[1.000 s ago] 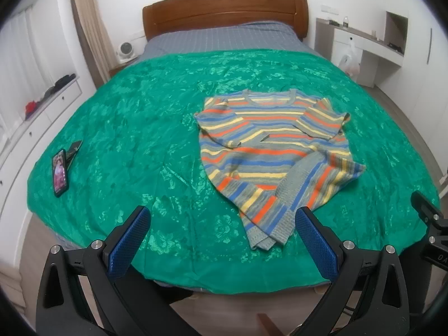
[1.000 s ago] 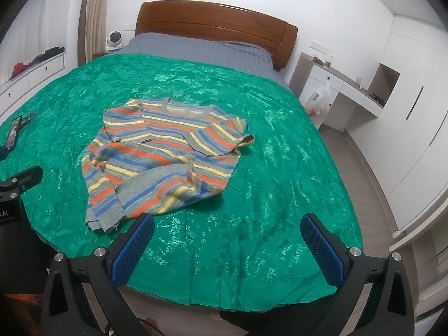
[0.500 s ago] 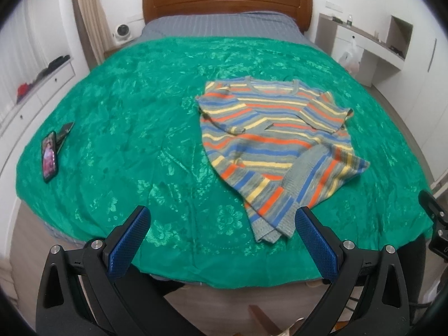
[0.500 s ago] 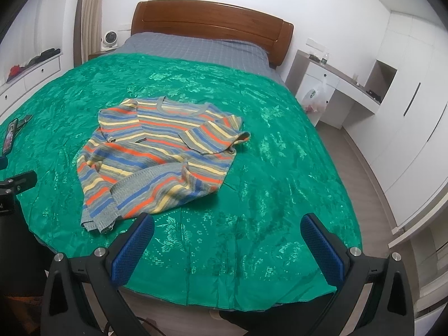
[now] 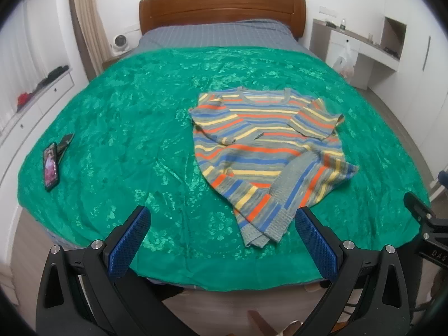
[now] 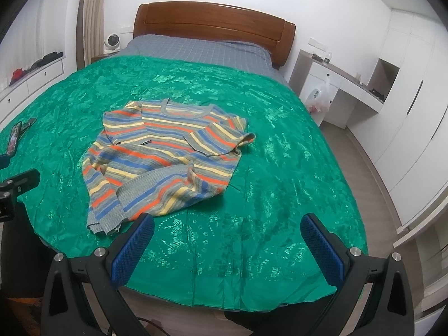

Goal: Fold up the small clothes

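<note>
1. We see the striped knit sweater in grey, blue, orange and yellow [image 5: 266,151] lying on the shiny green bedspread [image 5: 126,117], neckline toward the wooden headboard [image 5: 221,5]. Both sleeves are folded in across the chest; the hem is turned up unevenly, so we judge the fold only partly done.
2. We hold the left gripper [image 5: 221,240] and right gripper [image 6: 226,249] at the foot edge, jaws spread wide, gripping nothing.
3. The sweater's nearest corner lies just beyond the left gripper, between its fingers; for the right gripper it sits ahead and left.
4. A dark smartphone [image 5: 50,166] lies well apart.

Left gripper [image 5: 221,235] and right gripper [image 6: 226,236] — both spread wide, holding nothing
</note>
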